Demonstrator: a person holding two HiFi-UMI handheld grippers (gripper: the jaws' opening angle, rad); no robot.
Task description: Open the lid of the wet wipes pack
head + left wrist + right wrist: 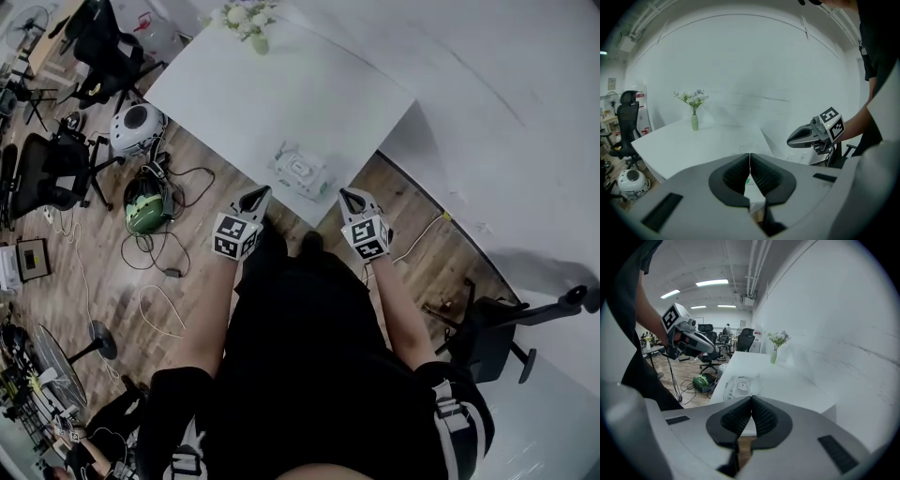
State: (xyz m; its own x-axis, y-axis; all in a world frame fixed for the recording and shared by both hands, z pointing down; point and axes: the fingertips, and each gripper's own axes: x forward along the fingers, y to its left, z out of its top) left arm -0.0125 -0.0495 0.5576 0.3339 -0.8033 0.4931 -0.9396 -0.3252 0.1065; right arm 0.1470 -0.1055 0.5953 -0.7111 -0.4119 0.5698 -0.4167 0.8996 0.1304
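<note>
The white rectangular table (pixel 281 94) carries the task item near its front corner: a clear, soft plastic wet wipes pack (pixel 301 172), lying flat with the lid side up.

Risk: the pack sits close to the table edge, so a push without a counter-hold is likely to slide it off.

The left gripper (pixel 260 195) and the right gripper (pixel 349 196) hover short of the table, one on each side of the pack, touching nothing. Both sets of jaws are fully closed and empty.

Risk: closed jaws cannot pinch, so they must part before contact.

The small white flip lid (pixel 740 386) at the pack's centre appears closed.

Risk: lifting it while the pack is unrestrained probably raises the whole soft pack instead.
</note>
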